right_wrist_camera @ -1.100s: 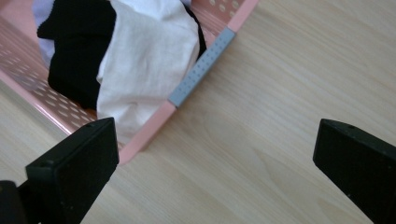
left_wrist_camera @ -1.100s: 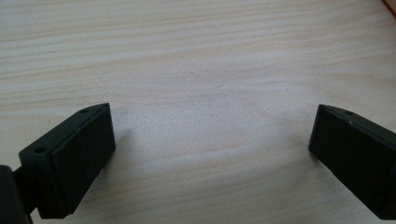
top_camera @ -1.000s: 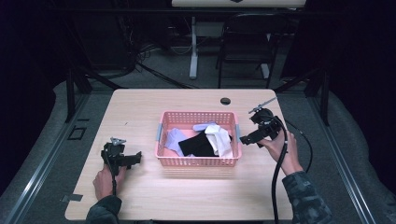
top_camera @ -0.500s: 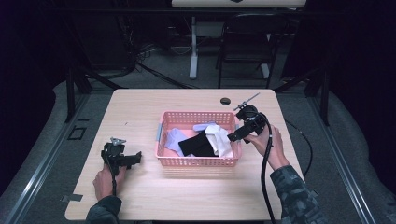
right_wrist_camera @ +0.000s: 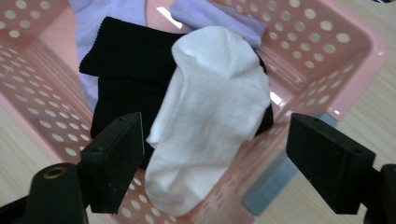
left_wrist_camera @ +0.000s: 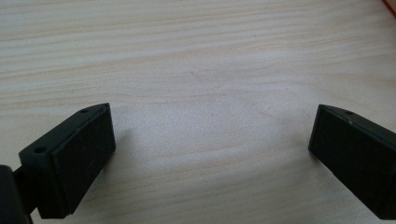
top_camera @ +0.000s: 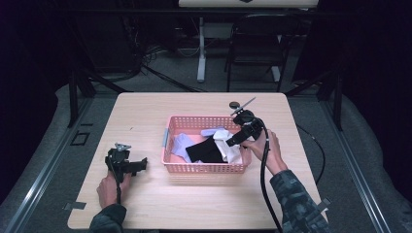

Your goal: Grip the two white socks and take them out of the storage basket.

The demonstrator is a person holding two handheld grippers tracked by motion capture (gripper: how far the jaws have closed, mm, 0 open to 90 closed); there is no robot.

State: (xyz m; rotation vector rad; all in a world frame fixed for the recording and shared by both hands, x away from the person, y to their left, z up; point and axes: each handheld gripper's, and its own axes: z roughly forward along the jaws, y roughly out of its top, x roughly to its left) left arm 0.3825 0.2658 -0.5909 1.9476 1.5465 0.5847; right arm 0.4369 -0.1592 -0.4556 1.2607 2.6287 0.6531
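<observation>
Pale wood grain covers the surface [top_camera: 145, 194], which stands in a dark room with a black chair [top_camera: 252, 43] behind it. Near its middle sits a pink perforated basket [top_camera: 204, 167] holding socks: a white sock [right_wrist_camera: 210, 116] lies on top of a black one [right_wrist_camera: 126, 70], with lavender socks [right_wrist_camera: 215, 16] beneath and behind. The right claw [right_wrist_camera: 215, 163] hovers over the basket's right end, its jaws spread wide on either side of the white sock, not touching it. The left claw [left_wrist_camera: 210, 154] rests low over bare wood at the surface's left side, well apart from the basket, jaws spread wide and holding nothing.
</observation>
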